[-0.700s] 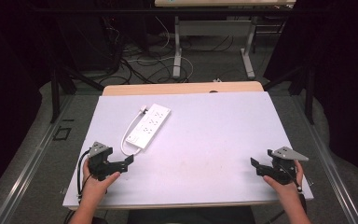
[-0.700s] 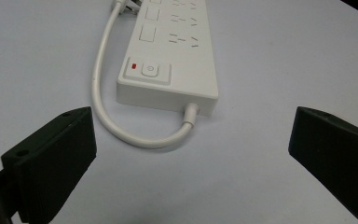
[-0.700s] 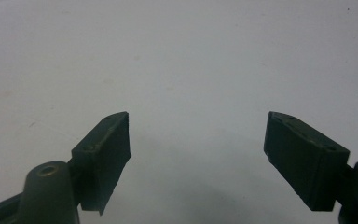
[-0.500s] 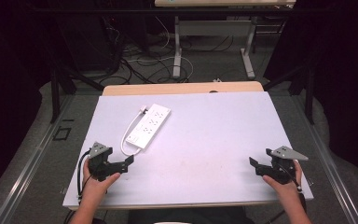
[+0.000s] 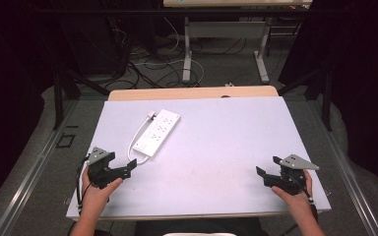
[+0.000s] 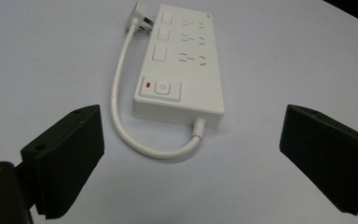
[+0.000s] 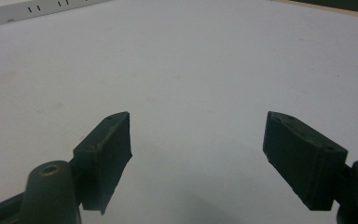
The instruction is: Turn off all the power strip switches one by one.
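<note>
A white power strip [image 5: 158, 132] [image 6: 182, 70] lies on the white table [image 5: 226, 142], left of centre, angled away. Its short white cord [image 6: 121, 112] loops back to a plug [image 6: 140, 18] by its far end. A switch with a red light [image 6: 161, 87] marks its near end. My left gripper [image 5: 129, 165] [image 6: 191, 158] sits open just short of the strip's near end, nothing between its jaws. At the table's front right my right gripper [image 5: 265, 176] [image 7: 198, 158] is held open over bare tabletop. A strip edge [image 7: 37, 11] shows far off at top left.
A wooden table edge [image 5: 192, 93] borders the white top at the back. Beyond it, cables [image 5: 147, 64] and desk legs [image 5: 187, 54] stand on the grey floor. Dark curtains flank both sides.
My right gripper has edged slightly left along the front of the table. The left gripper and the power strip stay where they were.
</note>
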`<action>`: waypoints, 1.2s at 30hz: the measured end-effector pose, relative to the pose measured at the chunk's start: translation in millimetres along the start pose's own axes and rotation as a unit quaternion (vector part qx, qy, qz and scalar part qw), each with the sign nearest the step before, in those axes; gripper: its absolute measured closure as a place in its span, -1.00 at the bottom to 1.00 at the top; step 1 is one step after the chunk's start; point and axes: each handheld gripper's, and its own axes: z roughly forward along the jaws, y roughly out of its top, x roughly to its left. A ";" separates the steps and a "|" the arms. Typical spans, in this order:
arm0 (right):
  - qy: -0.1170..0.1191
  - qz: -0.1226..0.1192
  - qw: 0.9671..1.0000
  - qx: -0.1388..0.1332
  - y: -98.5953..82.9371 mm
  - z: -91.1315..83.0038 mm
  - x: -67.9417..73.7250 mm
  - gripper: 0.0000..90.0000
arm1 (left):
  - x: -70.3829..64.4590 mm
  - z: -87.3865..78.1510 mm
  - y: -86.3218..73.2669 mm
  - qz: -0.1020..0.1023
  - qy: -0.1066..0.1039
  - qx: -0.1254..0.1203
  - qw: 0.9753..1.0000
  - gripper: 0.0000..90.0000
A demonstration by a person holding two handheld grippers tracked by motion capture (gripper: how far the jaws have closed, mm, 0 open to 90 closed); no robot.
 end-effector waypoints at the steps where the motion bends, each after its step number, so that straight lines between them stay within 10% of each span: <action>1: -0.001 0.000 1.000 0.001 -0.2 -0.2 0.7 -0.49 | 0.7 -0.9 2.3 -0.003 0.004 -0.001 1.000 -0.80; 10: 0.001 0.035 0.999 0.010 -2.3 2.1 -7.2 -0.56 | 6.9 1.5 23.9 -0.003 0.018 -0.002 1.000 -0.63; 36: -0.001 0.031 0.999 0.023 -5.4 7.4 -6.6 -0.56 | 14.7 35.7 82.9 0.016 0.015 0.051 0.998 -0.42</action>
